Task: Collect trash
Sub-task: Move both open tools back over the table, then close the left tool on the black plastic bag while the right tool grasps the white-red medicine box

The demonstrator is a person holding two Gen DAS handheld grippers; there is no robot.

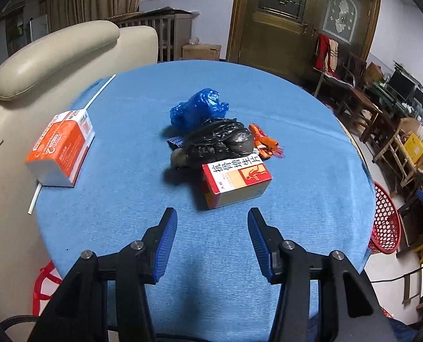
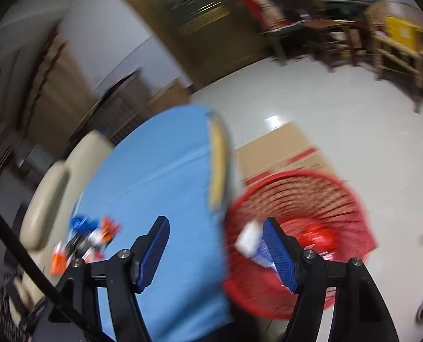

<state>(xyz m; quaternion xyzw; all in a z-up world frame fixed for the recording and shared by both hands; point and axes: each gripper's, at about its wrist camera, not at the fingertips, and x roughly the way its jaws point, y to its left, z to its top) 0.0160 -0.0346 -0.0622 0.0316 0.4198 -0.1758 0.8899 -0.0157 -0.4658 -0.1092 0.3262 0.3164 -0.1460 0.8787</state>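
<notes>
Blue-clothed surface (image 1: 125,142) before us, our left tongs (image 1: 212,219) apart and empty near the medicine box (image 1: 237,183), our right tongs (image 2: 215,226) apart, empty, above the red basket (image 2: 311,196).

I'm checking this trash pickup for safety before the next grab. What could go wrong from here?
1. The left tool is open just short of the red-and-white cardboard medicine box, which touches the crumpled black plastic bag; closing there might drag the bag along.
2. The red mesh plastic basket sits on the floor beyond the edge of the blue cloth-covered round table, so a hasty drop could miss.
3. The right wrist view is blurred, so aim is uncertain.
</notes>
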